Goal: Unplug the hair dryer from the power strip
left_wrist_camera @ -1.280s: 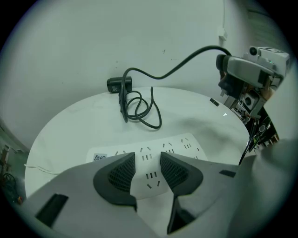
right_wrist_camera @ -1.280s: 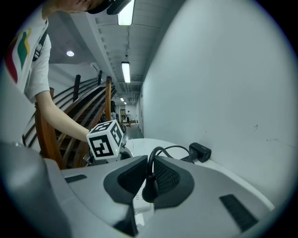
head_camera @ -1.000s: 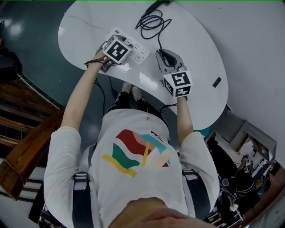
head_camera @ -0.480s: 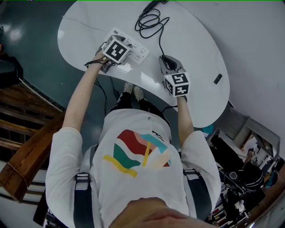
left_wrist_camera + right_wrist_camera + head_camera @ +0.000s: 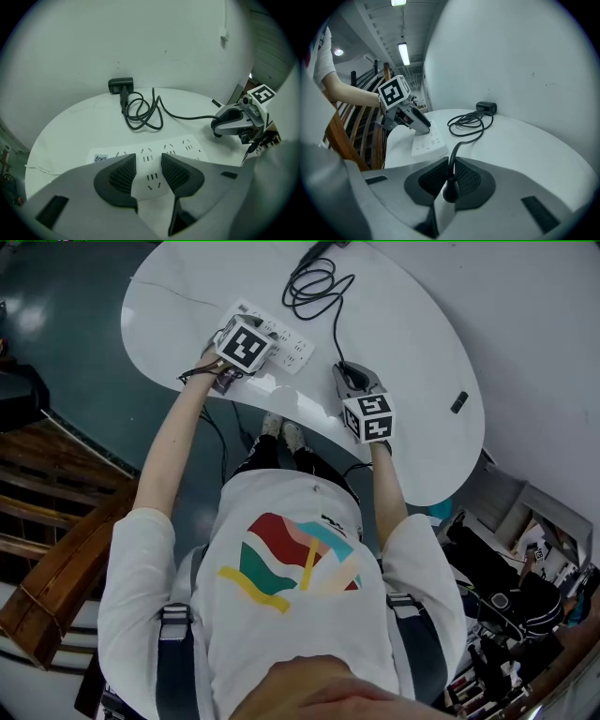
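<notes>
A white power strip lies on the white round table. My left gripper stands open right over the strip's near part, and its sockets show between the pads. I cannot tell whether the pads touch it. My right gripper is shut on the plug, low over the table to the right of the strip and apart from it. From the plug a black cord runs back through a loose coil to the dark hair dryer near the wall.
A small dark object lies near the table's right edge. A thin white line trails off the strip's left side. Wooden stairs stand to the left, below the table. Cluttered gear fills the lower right floor.
My right gripper has sunk a little toward the table with the plug in it, and its marker cube has shifted slightly. The left gripper and the strip have stayed put.
</notes>
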Demonstrator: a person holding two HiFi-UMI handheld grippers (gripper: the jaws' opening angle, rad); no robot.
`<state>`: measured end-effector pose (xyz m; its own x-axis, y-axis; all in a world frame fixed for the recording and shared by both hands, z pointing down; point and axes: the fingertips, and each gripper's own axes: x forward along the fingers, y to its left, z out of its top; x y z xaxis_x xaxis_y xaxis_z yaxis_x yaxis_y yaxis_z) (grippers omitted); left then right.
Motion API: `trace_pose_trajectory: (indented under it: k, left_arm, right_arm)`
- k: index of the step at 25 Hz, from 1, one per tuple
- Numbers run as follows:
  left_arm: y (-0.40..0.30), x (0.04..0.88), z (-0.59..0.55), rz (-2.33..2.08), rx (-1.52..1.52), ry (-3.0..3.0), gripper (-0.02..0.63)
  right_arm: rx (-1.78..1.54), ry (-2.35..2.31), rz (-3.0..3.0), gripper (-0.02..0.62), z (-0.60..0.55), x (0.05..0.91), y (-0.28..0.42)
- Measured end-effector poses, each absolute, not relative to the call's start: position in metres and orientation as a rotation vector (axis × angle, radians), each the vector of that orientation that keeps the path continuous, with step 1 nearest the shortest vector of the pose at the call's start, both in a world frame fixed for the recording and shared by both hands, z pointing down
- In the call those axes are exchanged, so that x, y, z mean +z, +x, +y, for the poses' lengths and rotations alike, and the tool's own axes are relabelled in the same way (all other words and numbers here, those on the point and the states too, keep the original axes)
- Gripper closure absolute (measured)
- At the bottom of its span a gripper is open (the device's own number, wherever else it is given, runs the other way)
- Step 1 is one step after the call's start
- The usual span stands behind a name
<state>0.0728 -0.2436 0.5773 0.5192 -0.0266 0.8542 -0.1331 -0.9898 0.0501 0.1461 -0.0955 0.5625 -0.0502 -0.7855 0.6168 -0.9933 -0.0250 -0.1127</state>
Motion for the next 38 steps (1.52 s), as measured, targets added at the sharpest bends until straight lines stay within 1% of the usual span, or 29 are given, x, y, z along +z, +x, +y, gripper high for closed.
trace_pose_trajectory:
  k: [9,14,18,20,24,26,28,31,34,36,38]
  left_arm:
    - [0.070,0.577,-0.242,-0.144,1.496,2.640,0.433]
    - [0.069,0.575,-0.242,-0.147,1.483,2.641,0.433]
    - [0.072,0.576,-0.245,-0.131,1.504,2.619,0.433]
    - [0.068,0.570,-0.243,-0.132,1.513,2.568,0.433]
    - [0.080,0.509,-0.243,-0.200,1.235,2.673,0.478]
    - [0.085,0.465,-0.245,-0.284,1.039,2.749,0.515]
    - [0.082,0.420,-0.242,-0.385,0.843,2.805,0.569]
    - [0.067,0.350,-0.230,-0.536,0.520,2.865,0.584]
    - [0.050,0.292,-0.215,-0.651,0.165,2.863,0.586]
    - [0.035,0.273,-0.209,-0.733,0.032,2.860,0.586]
    - [0.021,0.265,-0.204,-0.812,-0.006,2.883,0.589]
  right_arm:
    - [0.799,1.888,-1.884,0.549,-0.089,0.566,0.147]
    - [0.806,1.936,-1.920,0.505,-0.087,0.555,0.147]
    - [0.854,1.997,-1.963,0.503,-0.087,0.537,0.155]
    - [0.804,2.024,-1.969,0.503,-0.093,0.517,0.162]
    - [0.544,2.105,-1.980,0.503,-0.121,0.452,0.169]
    - [0.406,2.159,-1.992,0.503,-0.134,0.412,0.168]
    - [0.279,2.201,-1.990,0.505,-0.144,0.374,0.164]
    - [0.102,2.245,-1.951,0.505,-0.150,0.325,0.152]
    - [-0.043,2.306,-1.884,0.532,-0.145,0.287,0.142]
    - [-0.090,2.335,-1.887,0.553,-0.142,0.272,0.130]
    - [-0.119,2.335,-1.945,0.564,-0.141,0.262,0.111]
